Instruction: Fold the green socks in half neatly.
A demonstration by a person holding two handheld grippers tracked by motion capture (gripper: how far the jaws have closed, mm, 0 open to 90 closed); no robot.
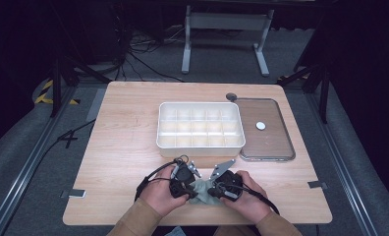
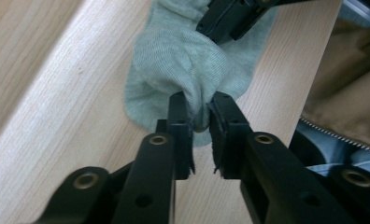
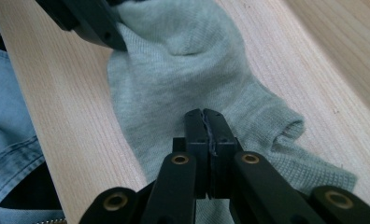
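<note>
We have both tools down at the near edge of the wooden worktop (image 1: pixel 128 142), working one pale grey-green sock (image 1: pixel 201 192) that lies bunched between them. Left tool (image 2: pixel 199 109): jaws nearly closed, pinching a gathered fold of the sock; a small gap remains lower down between the pads. Right tool (image 3: pixel 204 122): jaws pressed fully together over the sock; whether fabric is caught between them, we cannot tell, since the pads meet flush and the sock lies under and around them. In the high view the left tool (image 1: pixel 190 169) and right tool (image 1: pixel 217 173) sit close together, angled toward each other, a hand (image 1: pixel 159 194) behind each. Farther back on the worktop sits a white compartmented tray (image 1: pixel 201 144), with a transparent lid (image 1: pixel 266 129) just beside it on the right.
</note>
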